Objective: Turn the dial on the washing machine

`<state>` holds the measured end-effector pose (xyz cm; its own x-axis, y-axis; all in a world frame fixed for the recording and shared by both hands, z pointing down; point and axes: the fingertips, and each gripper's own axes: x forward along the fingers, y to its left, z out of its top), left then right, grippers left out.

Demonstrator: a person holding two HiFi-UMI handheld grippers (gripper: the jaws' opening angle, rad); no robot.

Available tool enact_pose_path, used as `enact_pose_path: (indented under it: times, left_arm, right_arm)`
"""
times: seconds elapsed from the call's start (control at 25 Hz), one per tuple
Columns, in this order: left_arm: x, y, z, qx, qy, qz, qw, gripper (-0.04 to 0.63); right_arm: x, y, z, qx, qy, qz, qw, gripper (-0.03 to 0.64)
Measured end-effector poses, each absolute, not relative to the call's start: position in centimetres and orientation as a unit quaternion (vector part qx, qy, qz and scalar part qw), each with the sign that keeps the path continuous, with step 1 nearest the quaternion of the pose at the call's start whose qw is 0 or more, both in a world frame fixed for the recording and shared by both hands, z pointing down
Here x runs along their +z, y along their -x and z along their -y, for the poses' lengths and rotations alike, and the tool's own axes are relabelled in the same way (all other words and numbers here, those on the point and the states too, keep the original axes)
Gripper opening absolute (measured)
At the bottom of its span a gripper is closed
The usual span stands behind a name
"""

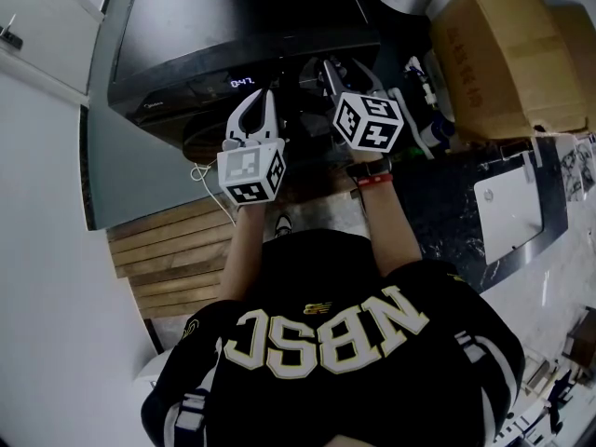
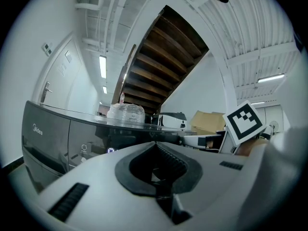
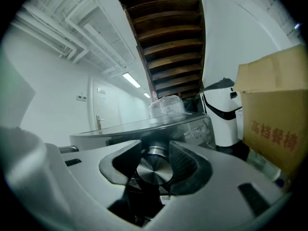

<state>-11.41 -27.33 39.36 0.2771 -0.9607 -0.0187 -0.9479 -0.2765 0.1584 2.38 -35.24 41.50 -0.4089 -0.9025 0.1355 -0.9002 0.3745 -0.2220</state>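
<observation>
The dark washing machine (image 1: 186, 26) stands in front of me, its display (image 1: 242, 82) lit. In the right gripper view its round metal dial (image 3: 154, 170) sits between the two dark pads, which touch it on both sides. My right gripper (image 1: 328, 67) (image 3: 155, 163) is shut on that dial at the machine's front panel; the head view hides the dial behind the jaws. My left gripper (image 1: 267, 96) (image 2: 155, 144) hovers just left of it, level, its jaws shut with the tips together and nothing held. The grey front of the machine (image 2: 48, 138) shows past it.
A clear plastic bag (image 2: 126, 113) (image 3: 166, 107) lies on the machine's top. A large cardboard box (image 1: 512, 54) (image 3: 279, 124) and a white appliance (image 3: 224, 114) stand close on the right. Wooden slats (image 1: 177, 250) cover the floor at lower left. A white wall runs along the left.
</observation>
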Motion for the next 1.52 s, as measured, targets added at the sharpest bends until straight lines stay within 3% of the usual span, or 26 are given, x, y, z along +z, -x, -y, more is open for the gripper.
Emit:
enact_pose_path:
  times: [0.8,0.96,1.52]
  left_arm:
    - [39.5,10.8,27.5,-0.051,-0.802,0.593,0.058,0.014]
    - [39.5,10.6,27.7,-0.050,-0.803,0.591,0.059,0.014]
    - [39.7,10.3,28.0,-0.050,-0.804,0.589,0.060,0.014]
  right_arm:
    - [42.5,-3.9,35.7,-0.273,0.525,-0.795,0.133,0.189]
    - [41.7,-4.2,35.7,-0.250,0.535,-0.797,0.124,0.158]
    - [41.9,-3.8,35.7,-0.246,0.525,-0.806,0.114,0.158]
